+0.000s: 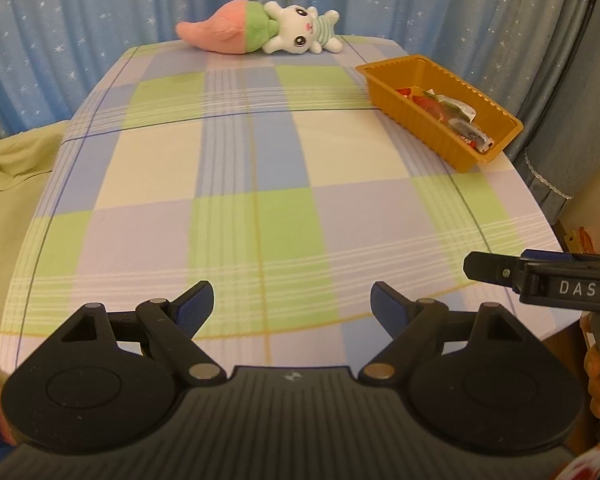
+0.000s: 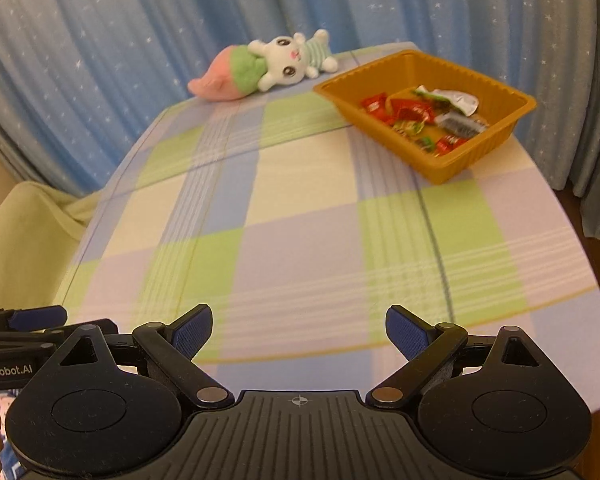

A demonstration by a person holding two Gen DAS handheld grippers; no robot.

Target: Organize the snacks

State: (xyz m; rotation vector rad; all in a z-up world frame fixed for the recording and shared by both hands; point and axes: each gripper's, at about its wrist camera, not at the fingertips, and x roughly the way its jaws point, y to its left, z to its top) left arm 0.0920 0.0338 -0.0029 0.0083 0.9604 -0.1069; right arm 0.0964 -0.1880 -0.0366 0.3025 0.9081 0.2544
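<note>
Seemingly the sorting is finished or close to it: the small foil-wrapped snacks [image 2: 424, 118], red, green and silver, all lie inside the ribbed mustard-brown plastic tray [image 2: 488, 152] at the far right of the table, and no loose wrapper shows on the pastel checked tablecloth [image 1: 260, 184]. The left gripper [image 1: 292, 306] and right gripper [image 2: 299, 330] hang over the near edge, both with blue pads spread wide and nothing between them. A white plush rabbit with a pink carrot [image 1: 260, 28] lies at the back.
</note>
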